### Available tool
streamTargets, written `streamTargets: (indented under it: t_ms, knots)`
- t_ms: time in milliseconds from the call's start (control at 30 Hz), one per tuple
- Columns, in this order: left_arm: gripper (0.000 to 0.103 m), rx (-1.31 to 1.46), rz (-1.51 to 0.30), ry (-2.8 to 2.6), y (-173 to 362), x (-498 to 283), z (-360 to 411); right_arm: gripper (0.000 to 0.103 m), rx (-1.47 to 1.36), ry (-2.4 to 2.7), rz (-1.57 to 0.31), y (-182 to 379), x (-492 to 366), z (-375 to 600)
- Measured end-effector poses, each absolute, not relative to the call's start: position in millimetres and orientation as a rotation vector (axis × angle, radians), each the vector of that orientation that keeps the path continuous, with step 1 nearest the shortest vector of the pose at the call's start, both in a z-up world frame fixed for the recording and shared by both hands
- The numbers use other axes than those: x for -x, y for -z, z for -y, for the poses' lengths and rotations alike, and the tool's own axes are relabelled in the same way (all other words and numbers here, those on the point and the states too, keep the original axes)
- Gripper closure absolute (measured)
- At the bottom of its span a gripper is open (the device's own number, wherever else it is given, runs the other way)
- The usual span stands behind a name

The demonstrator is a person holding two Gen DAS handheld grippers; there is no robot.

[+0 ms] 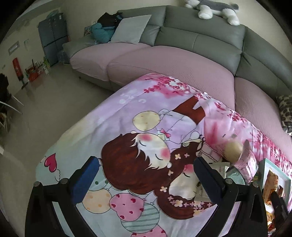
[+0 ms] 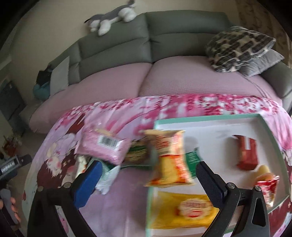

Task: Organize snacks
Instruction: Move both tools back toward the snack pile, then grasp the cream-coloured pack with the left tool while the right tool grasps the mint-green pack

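Note:
In the right wrist view my right gripper [image 2: 148, 175] is open and empty above a yellow-orange snack packet [image 2: 169, 160] that lies across the left rim of a shallow teal-edged tray [image 2: 206, 119]. In the tray lie a yellow packet [image 2: 188, 209], a red packet [image 2: 247, 152] and a small red-white snack [image 2: 267, 184]. Left of the tray lie a pink packet [image 2: 103, 146], a green packet [image 2: 136, 153] and a pale green-white packet [image 2: 107, 176]. My left gripper [image 1: 146, 179] is open and empty over the cartoon cloth [image 1: 127, 145]. The pink packet [image 1: 242, 156] and the tray [image 1: 264, 169] show at its right.
The table is covered by a pink cartoon cloth [image 2: 118, 200]. A grey and pink sofa [image 1: 173, 60] stands right behind it, with a leopard cushion [image 2: 237, 49] and a plush dog [image 2: 113, 16] on its back. Open floor [image 1: 45, 102] lies to the left.

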State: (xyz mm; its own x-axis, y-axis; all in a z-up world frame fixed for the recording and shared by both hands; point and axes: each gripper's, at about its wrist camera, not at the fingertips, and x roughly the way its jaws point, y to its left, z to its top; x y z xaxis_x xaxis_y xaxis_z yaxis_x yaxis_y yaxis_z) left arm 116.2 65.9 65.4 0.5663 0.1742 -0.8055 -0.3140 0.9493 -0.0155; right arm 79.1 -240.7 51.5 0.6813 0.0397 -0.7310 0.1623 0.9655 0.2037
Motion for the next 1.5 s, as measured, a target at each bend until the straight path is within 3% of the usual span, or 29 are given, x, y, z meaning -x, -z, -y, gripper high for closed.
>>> streamTargets:
  t_ms: [333,733,1100,1500]
  knots:
    - [0.0,0.27,-0.951,-0.195,-54,-121,-70,0.0,-0.202,-0.038,-0.895,-31,-93,190]
    - [0.0,0.376,-1.107,-0.045,-9,-145,-41,0.0,-0.091,-0.089,-0.914,-6,-103,164]
    - [0.0,0.273,-1.218,0.062,21,-164,8,0.0,-0.068,-0.095,-0.952,10,-109,159]
    - [0.0,0.249,-1.263,0.024,39,-170,10,0.0,-0.069,-0.085,-0.965,15,-110,163]
